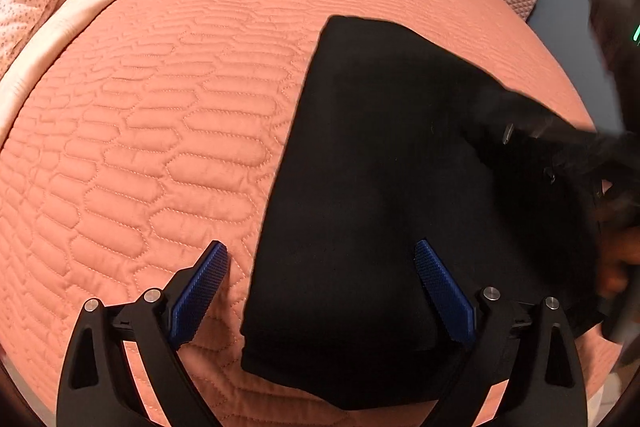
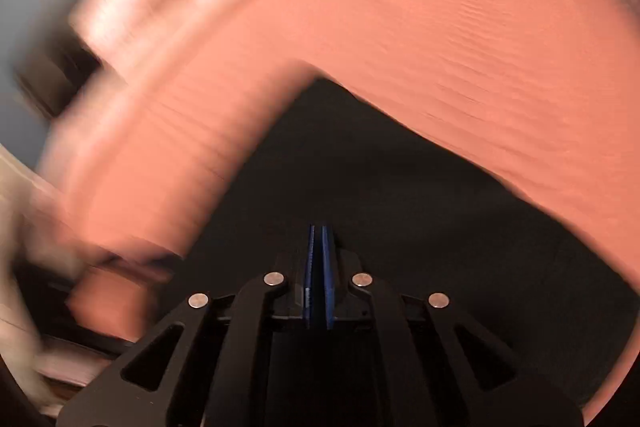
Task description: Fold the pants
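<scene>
Quilted coral bedspread (image 1: pixel 140 131) bears black pants (image 1: pixel 360 187); left claw (image 1: pixel 320 287) spread wide above

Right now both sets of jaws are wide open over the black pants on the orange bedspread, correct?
Not quite. Only the left gripper has its jaws wide open, straddling the edge of the black pants on the orange bedspread. The right wrist view, though blurred, shows the right gripper with its jaws shut, blue pads together over the black fabric.
</scene>
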`<state>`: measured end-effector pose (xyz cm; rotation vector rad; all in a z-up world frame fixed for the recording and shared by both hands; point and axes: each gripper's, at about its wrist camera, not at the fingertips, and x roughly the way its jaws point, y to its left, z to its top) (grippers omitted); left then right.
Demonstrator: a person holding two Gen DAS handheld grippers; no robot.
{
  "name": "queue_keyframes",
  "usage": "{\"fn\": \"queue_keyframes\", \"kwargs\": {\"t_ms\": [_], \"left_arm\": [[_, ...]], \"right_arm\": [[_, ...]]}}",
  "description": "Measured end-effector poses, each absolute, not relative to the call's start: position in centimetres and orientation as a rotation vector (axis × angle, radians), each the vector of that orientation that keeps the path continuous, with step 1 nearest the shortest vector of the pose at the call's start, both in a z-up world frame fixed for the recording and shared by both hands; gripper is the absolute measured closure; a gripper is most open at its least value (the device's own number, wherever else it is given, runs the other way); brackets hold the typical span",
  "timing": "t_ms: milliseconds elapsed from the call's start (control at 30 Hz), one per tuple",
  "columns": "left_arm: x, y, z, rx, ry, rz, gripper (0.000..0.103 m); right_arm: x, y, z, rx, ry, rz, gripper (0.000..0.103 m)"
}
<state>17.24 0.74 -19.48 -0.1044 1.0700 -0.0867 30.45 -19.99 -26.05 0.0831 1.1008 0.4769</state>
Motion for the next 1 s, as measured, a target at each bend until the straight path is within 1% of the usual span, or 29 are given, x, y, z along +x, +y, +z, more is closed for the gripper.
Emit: {"fn": "queue_keyframes", "kwargs": {"t_ms": [33,67,133,167,200,233,267,367,433,467,533,600,667,767,867,933,967,1000], "left_arm": [[17.3,1.0,-18.6,-0.092,1.047,-0.069,0.010],[16.9,1.7,-18.6,-0.078,1.019,-0.060,0.010],[16.8,2.6,-17.2,-0.056,0.961,-0.062,0.010],[17.3,3.2,-16.9,-0.072,0.957,-0.096,0.010],[17.9,3.6,-17.1,-0.100,0.973,-0.137,0.010],[18.9,4.0,-18.0,-0.150,1.011,-0.184,0.010],[19.5,4.1,-18.9,-0.187,1.044,-0.209,0.010],[21.2,3.8,-22.3,-0.317,1.156,-0.298,0.011],[20.5,3.5,-22.4,-0.298,1.102,-0.282,0.010],[20.1,2.9,-22.4,-0.269,1.093,-0.281,0.010],[19.8,2.2,-22.4,-0.216,1.090,-0.281,0.010],[19.5,1.7,-22.0,-0.224,1.101,-0.304,0.012],[19.7,1.7,-22.1,-0.271,1.115,-0.369,0.013],[20.3,1.2,-22.6,-0.282,1.118,-0.375,0.013],[21.0,0.7,-22.9,-0.322,1.119,-0.358,0.009],[21.5,0.5,-22.8,-0.366,1.123,-0.343,0.009],[22.0,0.4,-22.6,-0.388,1.122,-0.354,0.010],[22.1,0.2,-22.3,-0.396,1.117,-0.372,0.019]], "right_arm": [[30.5,-23.2,-24.8,0.184,1.074,0.339,0.103],[29.9,-25.0,-23.6,0.200,1.036,0.258,0.096],[26.7,-29.0,-20.8,0.242,0.940,0.179,0.094],[25.0,-30.8,-20.2,0.256,0.934,0.161,0.083],[22.9,-32.2,-19.8,0.266,0.940,0.124,0.045],[20.7,-33.7,-20.1,0.276,0.934,0.089,0.022],[18.3,-35.2,-20.4,0.311,0.912,0.065,0.005],[15.7,-37.8,-23.7,0.463,0.984,0.090,0.005],[15.3,-38.4,-25.6,0.577,1.013,0.141,0.006],[15.1,-38.0,-26.8,0.631,1.019,0.187,0.015],[15.4,-35.5,-28.2,0.670,0.999,0.213,0.014],[15.4,-34.7,-28.1,0.642,0.962,0.267,0.014],[15.7,-33.8,-28.0,0.703,0.939,0.353,0.015],[16.8,-33.1,-28.5,0.663,0.958,0.355,0.015],[17.0,-34.5,-28.0,0.746,0.935,0.347,0.015],[17.2,-34.9,-27.9,0.761,0.933,0.350,0.015],[17.3,-34.9,-27.7,0.751,0.936,0.352,0.021],[17.5,-34.5,-27.6,0.736,0.950,0.359,0.043]]}}
